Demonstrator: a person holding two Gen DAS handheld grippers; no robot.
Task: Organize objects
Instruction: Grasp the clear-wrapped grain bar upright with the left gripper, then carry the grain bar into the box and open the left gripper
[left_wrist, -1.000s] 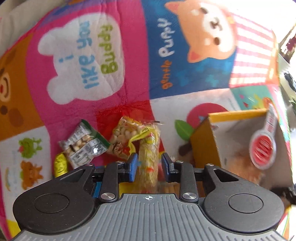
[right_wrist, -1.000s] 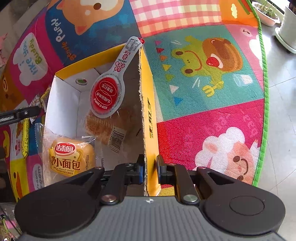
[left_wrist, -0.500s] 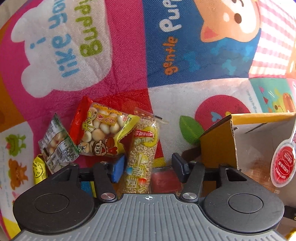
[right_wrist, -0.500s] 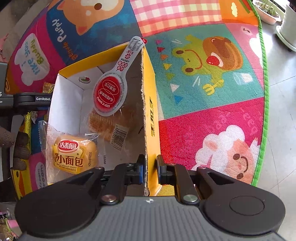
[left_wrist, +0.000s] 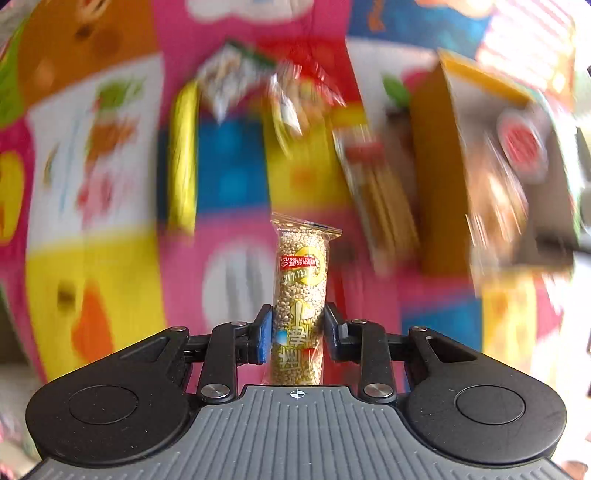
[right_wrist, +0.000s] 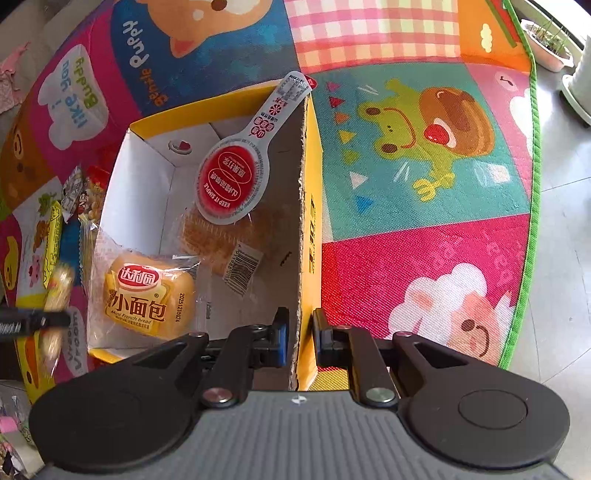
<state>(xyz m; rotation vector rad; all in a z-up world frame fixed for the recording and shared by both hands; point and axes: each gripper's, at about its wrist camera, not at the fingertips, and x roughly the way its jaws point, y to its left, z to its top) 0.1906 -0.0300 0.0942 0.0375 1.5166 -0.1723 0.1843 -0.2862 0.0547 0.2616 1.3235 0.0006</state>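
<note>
In the left wrist view my left gripper has its jaws closing on a clear-wrapped grain bar, and the pads press its sides. The bar hangs above the colourful play mat, left of a yellow cardboard box. My right gripper is shut on the box's right wall. Inside the box lie a small bread packet, a spoon-shaped red sachet and a brown cracker packet. The held bar shows blurred left of the box.
Loose snacks lie on the mat beyond the held bar: a yellow bar, a silver-green packet, a red puff packet and a long stick packet beside the box. The mat's green edge meets grey floor with plant pots.
My left gripper opened over the grain bar, shut on it and carried it away from the snack pile; its view is now blurred. The right gripper and box stayed still.
</note>
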